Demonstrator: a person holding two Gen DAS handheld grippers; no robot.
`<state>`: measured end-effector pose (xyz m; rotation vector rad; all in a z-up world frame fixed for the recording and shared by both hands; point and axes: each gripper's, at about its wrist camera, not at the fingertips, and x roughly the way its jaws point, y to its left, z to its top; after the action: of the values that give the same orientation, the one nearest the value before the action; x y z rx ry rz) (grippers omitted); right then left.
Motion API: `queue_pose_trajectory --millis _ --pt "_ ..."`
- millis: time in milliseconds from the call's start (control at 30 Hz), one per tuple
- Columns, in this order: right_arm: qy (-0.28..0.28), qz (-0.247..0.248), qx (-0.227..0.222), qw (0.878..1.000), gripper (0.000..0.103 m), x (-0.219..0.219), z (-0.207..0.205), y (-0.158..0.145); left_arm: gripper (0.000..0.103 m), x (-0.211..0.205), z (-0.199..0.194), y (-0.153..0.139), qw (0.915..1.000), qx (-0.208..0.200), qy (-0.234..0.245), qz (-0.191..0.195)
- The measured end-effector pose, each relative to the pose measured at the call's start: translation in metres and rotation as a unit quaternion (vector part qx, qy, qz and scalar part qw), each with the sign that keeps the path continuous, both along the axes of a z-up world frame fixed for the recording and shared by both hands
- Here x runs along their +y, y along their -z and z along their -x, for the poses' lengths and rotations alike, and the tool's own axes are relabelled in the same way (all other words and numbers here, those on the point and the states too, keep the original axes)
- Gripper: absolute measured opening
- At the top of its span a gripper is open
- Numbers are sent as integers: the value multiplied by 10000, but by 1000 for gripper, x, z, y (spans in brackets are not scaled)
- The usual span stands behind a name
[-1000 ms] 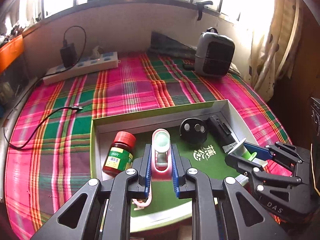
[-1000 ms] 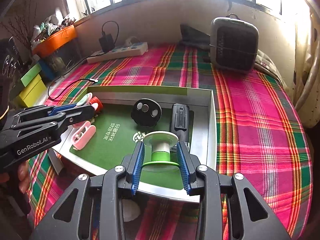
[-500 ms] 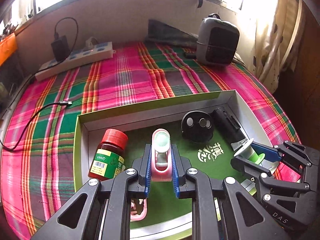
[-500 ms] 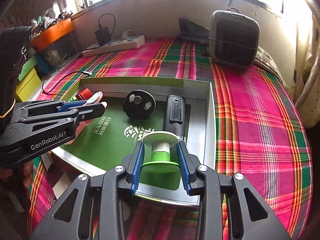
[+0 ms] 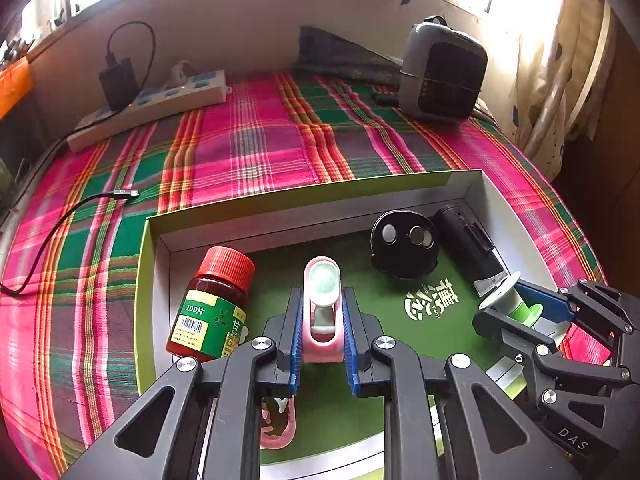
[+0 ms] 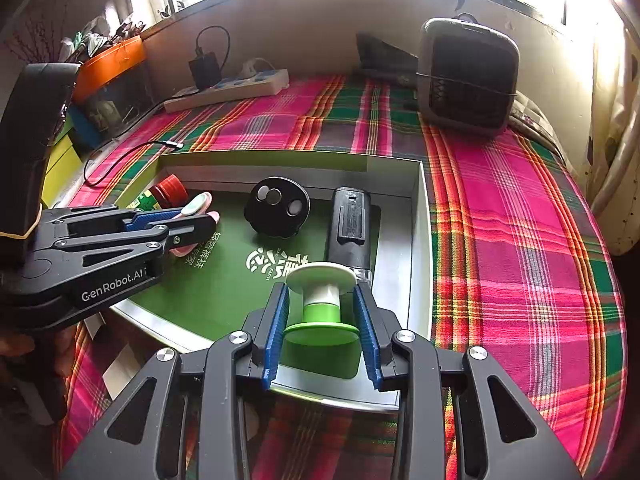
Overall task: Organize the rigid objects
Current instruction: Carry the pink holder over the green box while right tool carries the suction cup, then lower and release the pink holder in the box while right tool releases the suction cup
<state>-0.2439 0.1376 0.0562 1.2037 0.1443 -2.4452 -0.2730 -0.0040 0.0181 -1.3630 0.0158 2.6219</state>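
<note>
1. Left hand-held gripper (image 5: 322,328): jaws clamped on pink clip-like item (image 5: 322,312), now lower over green-lined box (image 5: 472,188) than a second ago, beside red-capped pill bottle (image 5: 214,306).
2. Right hand-held gripper (image 6: 322,312): unmoved, jaws partly closed on green-and-white spool (image 6: 322,304) above box's near corner.
3. Judgement: both items are ready for release into the box.

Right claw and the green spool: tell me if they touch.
Touching. The right wrist view shows the right claw with both blue pads pressed against the green spool, no gap on either side.
</note>
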Motion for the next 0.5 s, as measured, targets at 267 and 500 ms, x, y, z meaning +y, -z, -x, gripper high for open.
queue_pose_trajectory --millis 267,500 --pt "10 2 13 10000 35 0 0 0 17 0 1 0 10000 1 6 8" --pt "13 27 24 10000 35 1 -1 0 20 0 1 1 10000 -8 1 -9"
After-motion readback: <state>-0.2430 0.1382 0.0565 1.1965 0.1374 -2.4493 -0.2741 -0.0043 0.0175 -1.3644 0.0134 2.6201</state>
